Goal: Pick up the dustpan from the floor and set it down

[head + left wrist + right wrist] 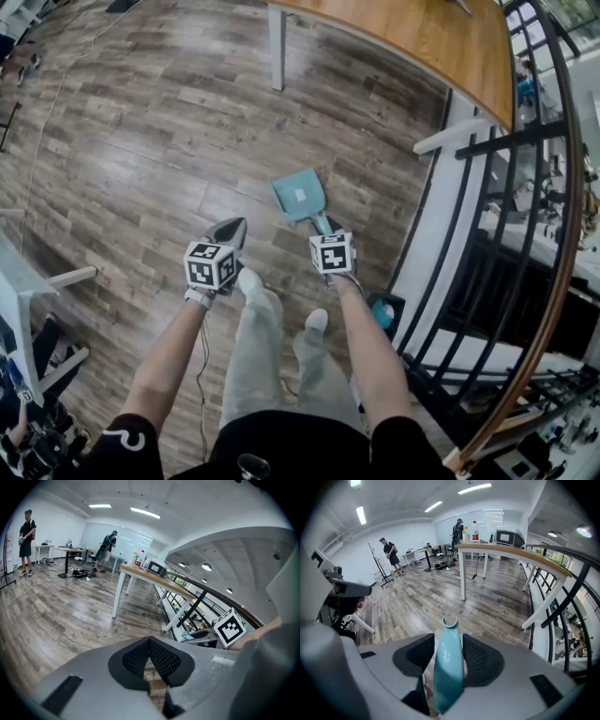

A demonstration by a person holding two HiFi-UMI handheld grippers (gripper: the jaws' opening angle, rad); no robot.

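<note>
Head view shows the teal dustpan (pixel 300 195) lying on the wood floor (pixel 159 141) just ahead of the person's feet (pixel 249 280), pan end away and handle running back to the right tongs (pixel 324 227). The left tongs (pixel 232 232) hang beside them, apart from the dustpan, and a table (pixel 422 33) and a dark railing (pixel 487 234) stand further off. Left gripper view has the left tongs clenched, the 2 pads meeting at their tips with nothing between them and only floor showing through the slit below. The marker cube (pixel 230 627) of the other gripper sits to the right. Right gripper view has the handle (pixel 449 663) running out between the 2 jaws of the right tongs, which are released. The handle leans on the right-hand pad while a sliver of floor shows between it and the left-hand pad, so nothing clamps it. The setting-down looks all but done. The risk I see is in the pull-back: with the handle resting on 1 pad, a sideways or tilted retreat could hook it and drag or flip the pan. A careless step could also kick it, since the feet are near.
</note>
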